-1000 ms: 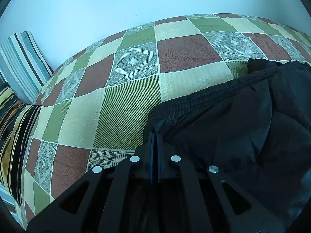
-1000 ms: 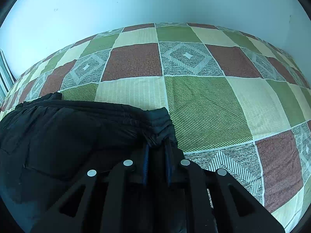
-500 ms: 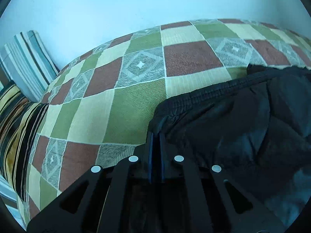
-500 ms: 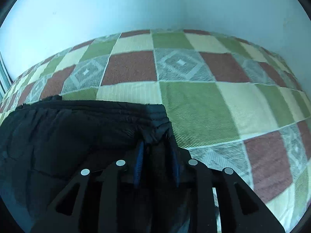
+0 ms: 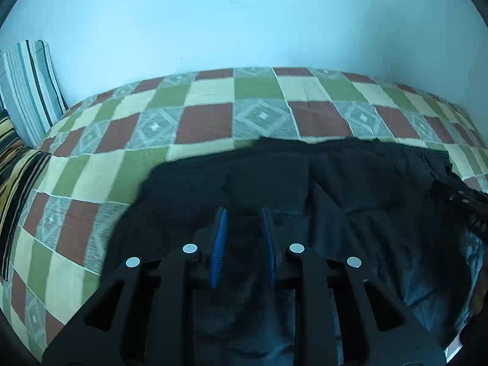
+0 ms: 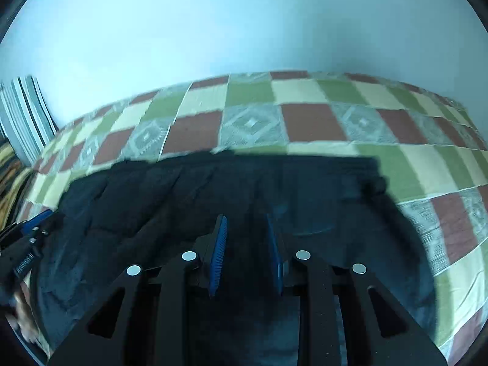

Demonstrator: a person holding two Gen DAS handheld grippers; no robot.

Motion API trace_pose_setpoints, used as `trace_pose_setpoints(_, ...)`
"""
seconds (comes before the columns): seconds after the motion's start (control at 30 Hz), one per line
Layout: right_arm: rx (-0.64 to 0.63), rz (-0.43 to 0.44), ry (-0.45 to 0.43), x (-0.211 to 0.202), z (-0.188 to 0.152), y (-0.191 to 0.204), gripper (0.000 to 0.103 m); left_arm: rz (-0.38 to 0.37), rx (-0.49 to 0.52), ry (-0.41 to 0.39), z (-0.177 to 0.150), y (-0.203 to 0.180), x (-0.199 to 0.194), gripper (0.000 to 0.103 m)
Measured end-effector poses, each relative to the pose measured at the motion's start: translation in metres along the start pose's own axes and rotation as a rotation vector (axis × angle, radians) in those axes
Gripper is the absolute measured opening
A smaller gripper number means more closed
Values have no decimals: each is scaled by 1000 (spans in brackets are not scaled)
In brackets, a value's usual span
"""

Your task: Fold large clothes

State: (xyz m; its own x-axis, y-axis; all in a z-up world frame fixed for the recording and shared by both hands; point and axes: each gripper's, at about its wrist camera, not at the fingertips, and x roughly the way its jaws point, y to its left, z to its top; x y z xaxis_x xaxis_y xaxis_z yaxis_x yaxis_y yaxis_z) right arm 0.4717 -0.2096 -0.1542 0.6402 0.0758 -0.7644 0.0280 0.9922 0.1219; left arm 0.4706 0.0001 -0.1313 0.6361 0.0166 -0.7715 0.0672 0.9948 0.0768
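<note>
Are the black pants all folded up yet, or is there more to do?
One fold looks done: the black pants lie doubled on the checkered bedspread, waistband edge straight. Nothing is held now: the left tongs and right tongs have just been opening, with no cloth pinched between them. The pile is wide and wrinkly, so probably another fold remains.

Nothing legible is showing in either view — only a pale marking on the left gripper (image 6: 23, 263) at the right wrist view's edge, too blurred to read.
</note>
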Motion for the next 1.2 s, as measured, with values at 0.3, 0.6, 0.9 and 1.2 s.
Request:
trace_pose_setpoints(0.3, -38, -70, 46, 42, -19, 10, 28, 48, -7, 73, -18, -13, 50, 23)
trace_pose_setpoints(0.6, -51, -97, 6, 53, -31, 15, 28, 64, -1, 36, -27, -16, 63, 23)
trace_pose_setpoints(0.9, -38, -86, -30, 53, -36, 12, 28, 58, -10, -4, -33, -15, 64, 23)
trace_pose_setpoints(1.2, -43, -94, -41, 52, -39, 13, 28, 45, -21, -17, -34, -13, 63, 23)
